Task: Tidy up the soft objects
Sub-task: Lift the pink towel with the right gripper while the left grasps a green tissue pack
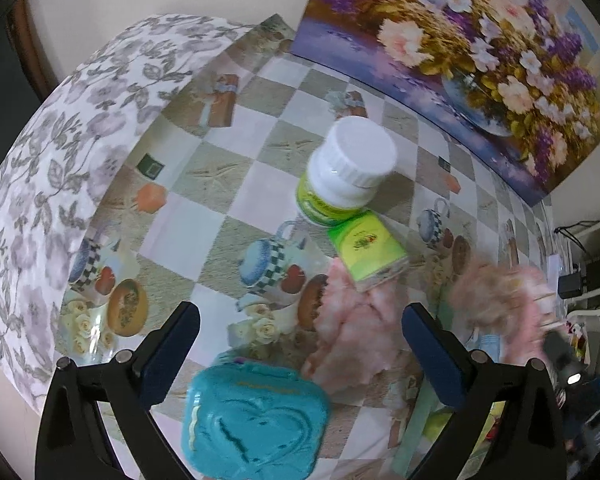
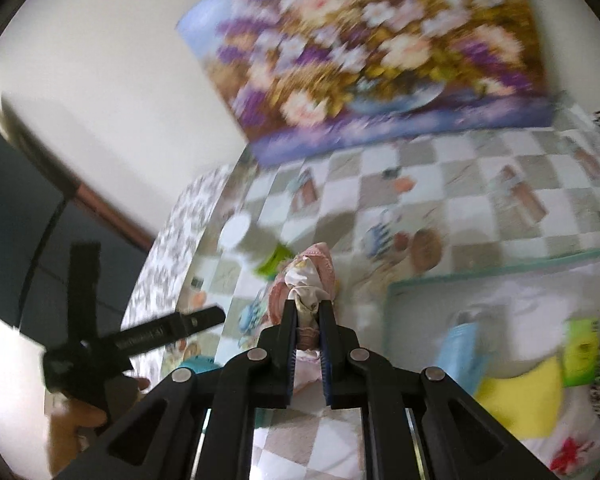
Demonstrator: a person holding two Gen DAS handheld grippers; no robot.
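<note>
My right gripper (image 2: 308, 309) is shut on a bunched pink and white cloth (image 2: 311, 276) and holds it above the checked tablecloth. The left wrist view shows that cloth (image 1: 500, 300) as a pink blur at the right. My left gripper (image 1: 300, 332) hangs open over the table with nothing between its fingers. A fluffy pink cloth (image 1: 352, 332) lies just under its right finger (image 1: 432, 348). In the right wrist view the left gripper (image 2: 140, 336) appears at the left, a hand (image 2: 72, 420) gripping it.
A teal heart-embossed box (image 1: 256, 416), a white-capped bottle (image 1: 344, 168) and a green carton (image 1: 366, 248) sit on the table. A teal-rimmed tray (image 2: 460, 276) at the right holds a yellow cloth (image 2: 520, 396), a blue item (image 2: 464, 344) and a green pack (image 2: 580, 352). A flower painting (image 1: 480, 52) leans at the back.
</note>
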